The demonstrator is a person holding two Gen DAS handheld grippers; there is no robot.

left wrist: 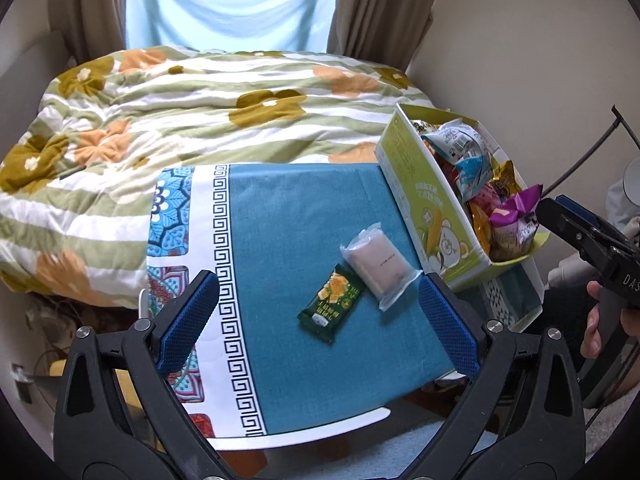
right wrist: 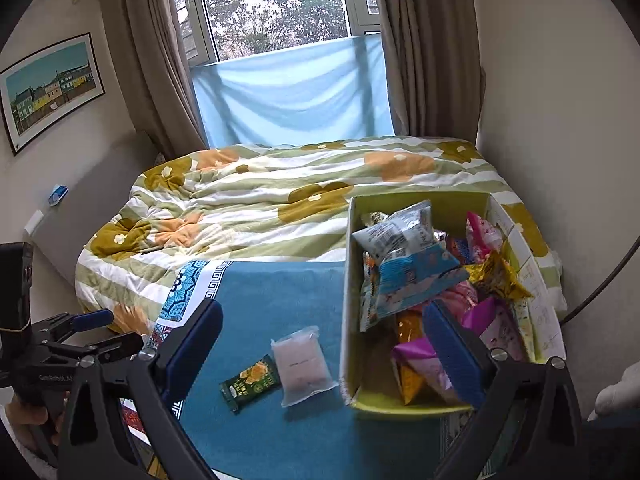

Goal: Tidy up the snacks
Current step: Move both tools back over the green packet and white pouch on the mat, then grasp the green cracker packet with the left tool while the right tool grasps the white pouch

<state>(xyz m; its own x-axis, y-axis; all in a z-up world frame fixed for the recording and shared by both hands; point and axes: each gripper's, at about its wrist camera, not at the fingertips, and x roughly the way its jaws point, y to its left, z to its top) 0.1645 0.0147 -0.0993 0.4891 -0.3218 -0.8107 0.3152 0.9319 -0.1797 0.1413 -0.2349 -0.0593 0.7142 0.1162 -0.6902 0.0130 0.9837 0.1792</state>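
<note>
A dark green snack packet and a pale pink sealed pack lie side by side on the blue tablecloth. A green cardboard box full of snack bags stands at the table's right. My left gripper is open and empty, hovering above the two packs. My right gripper is open and empty; its right finger hangs over the box, its left finger over the cloth. The packet and the pink pack lie between them, lower down.
A bed with a flowered quilt runs behind the table. Curtains and a window are beyond it. The right gripper's body shows at the left wrist view's right edge. The left gripper shows at the right wrist view's left.
</note>
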